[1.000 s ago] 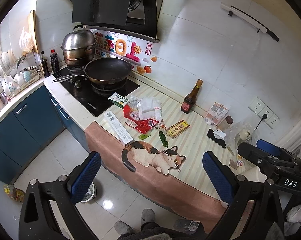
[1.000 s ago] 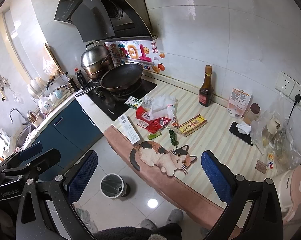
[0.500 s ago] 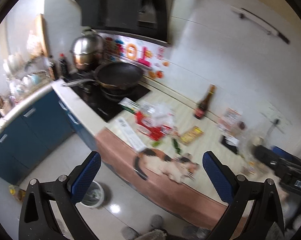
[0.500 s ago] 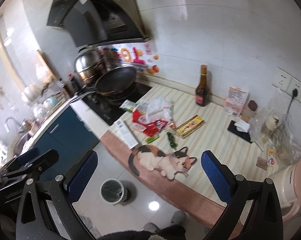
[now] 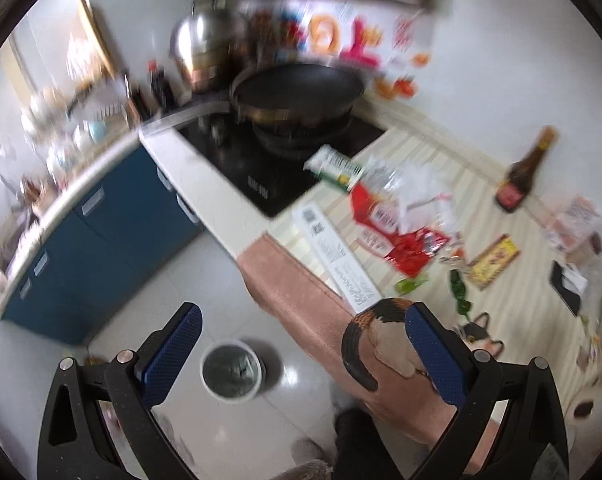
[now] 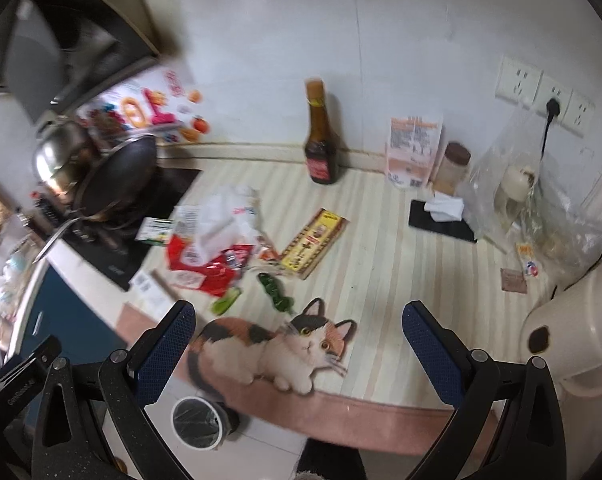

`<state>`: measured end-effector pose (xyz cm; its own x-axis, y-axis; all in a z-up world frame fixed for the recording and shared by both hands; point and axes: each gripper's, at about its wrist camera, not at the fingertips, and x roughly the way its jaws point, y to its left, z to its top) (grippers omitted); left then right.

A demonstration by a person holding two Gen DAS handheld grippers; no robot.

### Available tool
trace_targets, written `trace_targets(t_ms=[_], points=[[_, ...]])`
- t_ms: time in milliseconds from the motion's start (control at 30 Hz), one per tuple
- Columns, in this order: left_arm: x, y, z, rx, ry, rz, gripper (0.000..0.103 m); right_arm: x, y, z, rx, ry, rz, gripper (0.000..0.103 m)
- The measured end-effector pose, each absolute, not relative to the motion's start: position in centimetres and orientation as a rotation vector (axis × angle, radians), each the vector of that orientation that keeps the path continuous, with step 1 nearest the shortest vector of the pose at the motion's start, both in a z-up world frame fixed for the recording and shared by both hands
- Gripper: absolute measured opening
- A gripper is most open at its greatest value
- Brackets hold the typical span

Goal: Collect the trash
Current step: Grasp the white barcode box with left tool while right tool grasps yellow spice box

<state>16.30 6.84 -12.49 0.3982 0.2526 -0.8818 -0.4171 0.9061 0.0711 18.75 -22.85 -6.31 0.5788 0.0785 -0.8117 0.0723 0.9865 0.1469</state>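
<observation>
Left view only: your left camera shows the blue cabinets at 9 o'clock and the whole black hob under the pan; it is blurred.
Right view only: your right camera shows the wall sockets at 1 o'clock, the clear plastic bag and the cream appliance at 3 o'clock.
Trash: the red wrapper with white crumpled plastic on it lies left of centre on the striped counter; the green scraps and the yellow box are just beside it.
Bin: the small waste bin stands on the floor below the counter edge, at 6 o'clock in both views.
Left gripper: you hold it wide open over the floor and the counter edge, with nothing between the fingers.
Right gripper: also wide open, above the cat picture, holding nothing.
Change: compared with one second ago, both of your cameras came nearer to the counter and tilted down; the left one turned toward the hob.
</observation>
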Motion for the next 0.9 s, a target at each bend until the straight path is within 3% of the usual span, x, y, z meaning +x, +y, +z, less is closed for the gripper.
trace_targets(t_ms=[333,433,567,633,667,700,733,800,900], points=[[28.6,10.8,-28.3,-0.364,1.461,0.476,0.101,35.5,-22.9,-21.5,0.192,1.184,-0.139,0.103],[30.2,11.0,-31.9,-0.469,1.548,0.44,0.087,38.6,-23.4,-25.3,0.21,1.246,-0.197,0.103],[31.1,10.9,-35.1,-0.553,1.614,0.434,0.083,42.2,-23.9,-30.3,0.293,1.348,-0.241,0.103],[31.3,10.9,-36.0,-0.572,1.626,0.442,0.072,43.6,-23.8,-32.5,0.339,1.394,-0.249,0.103],[31.2,10.8,-36.3,-0.568,1.629,0.445,0.057,43.9,-23.7,-32.9,0.342,1.399,-0.253,0.102],[31.4,10.8,-36.7,-0.56,1.632,0.447,0.049,44.5,-23.4,-33.5,0.321,1.395,-0.266,0.099],[31.2,10.5,-36.7,-0.546,1.63,0.438,0.049,44.9,-23.0,-33.9,0.276,1.385,-0.282,0.096],[31.2,9.8,-36.4,-0.469,1.621,0.41,0.048,45.6,-22.4,-34.7,0.199,1.386,-0.29,0.079],[30.5,7.8,-35.9,-0.219,1.617,0.367,0.047,45.6,-22.2,-34.9,0.162,1.374,-0.223,0.071]])
